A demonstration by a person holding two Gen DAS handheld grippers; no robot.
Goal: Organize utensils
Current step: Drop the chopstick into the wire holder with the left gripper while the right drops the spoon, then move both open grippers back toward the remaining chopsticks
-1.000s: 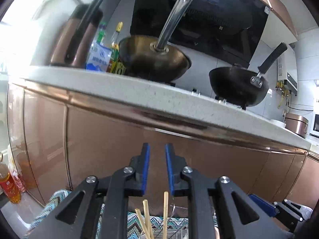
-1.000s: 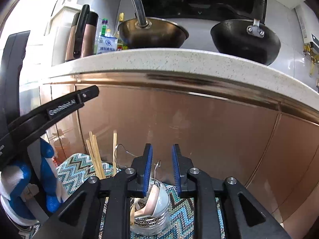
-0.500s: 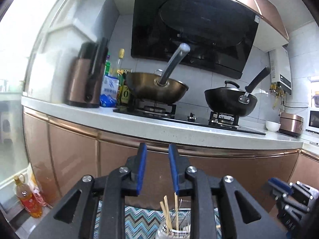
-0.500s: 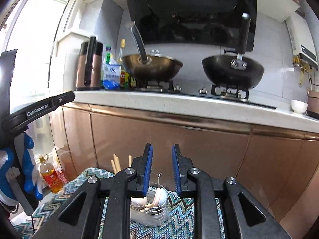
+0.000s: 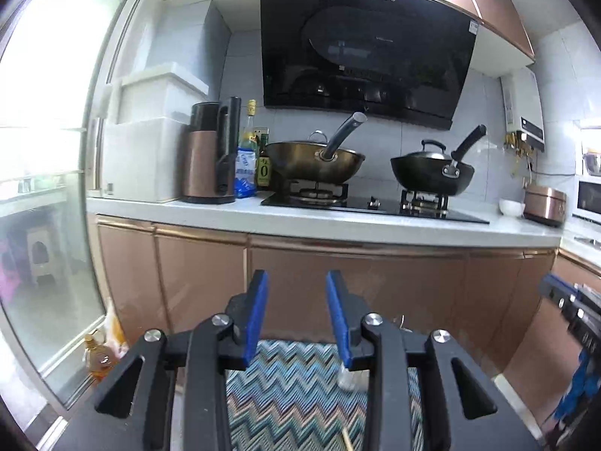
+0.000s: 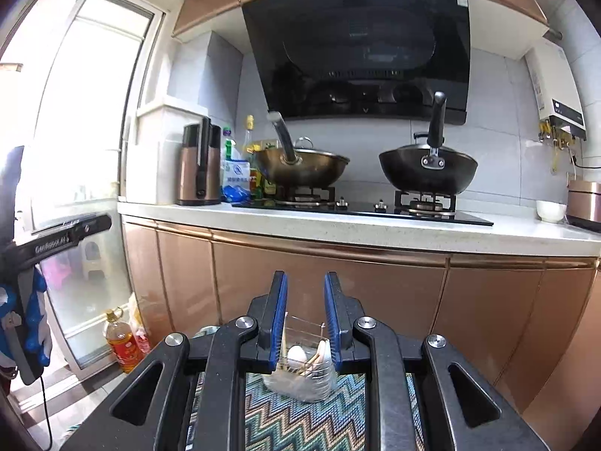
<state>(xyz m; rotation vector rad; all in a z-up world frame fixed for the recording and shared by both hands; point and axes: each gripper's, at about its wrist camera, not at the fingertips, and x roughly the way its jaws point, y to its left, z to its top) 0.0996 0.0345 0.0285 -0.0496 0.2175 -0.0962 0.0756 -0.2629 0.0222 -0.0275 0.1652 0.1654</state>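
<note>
We hold both grippers up in front of the kitchen counter (image 6: 375, 231), looking level at the copper cabinet doors (image 6: 330, 282) beneath it, and we place everything else by that counter. Our left gripper (image 5: 296, 315) has its blue-padded jaws parted with a clear gap between them, and nothing sits in that gap; through it we see only cabinet front and, lower, the zigzag-patterned mat (image 5: 296, 387) spread below the counter. Our right gripper (image 6: 305, 317) is likewise parted, somewhat narrower, and grips nothing. Seen between its jaws but well beyond them, a clear utensil holder (image 6: 304, 368) stands on the zigzag mat in front of the cabinets below the counter; it holds white spoons (image 6: 296, 353) and some pale wooden sticks, probably chopsticks, leaning inside. In the left view a single wooden stick tip (image 5: 347, 443) shows at the bottom edge over the mat, and a small whitish object beside the right jaw is too blurred for us to name. On the counter top sit a bronze wok (image 6: 302, 167) and a black wok (image 6: 428, 171) on the hob, with a copper kettle (image 6: 198, 167) and bottles to their left. At floor level left of the counter stands an oil bottle (image 6: 121, 342). The left gripper's body also shows at the left edge of the right view.
</note>
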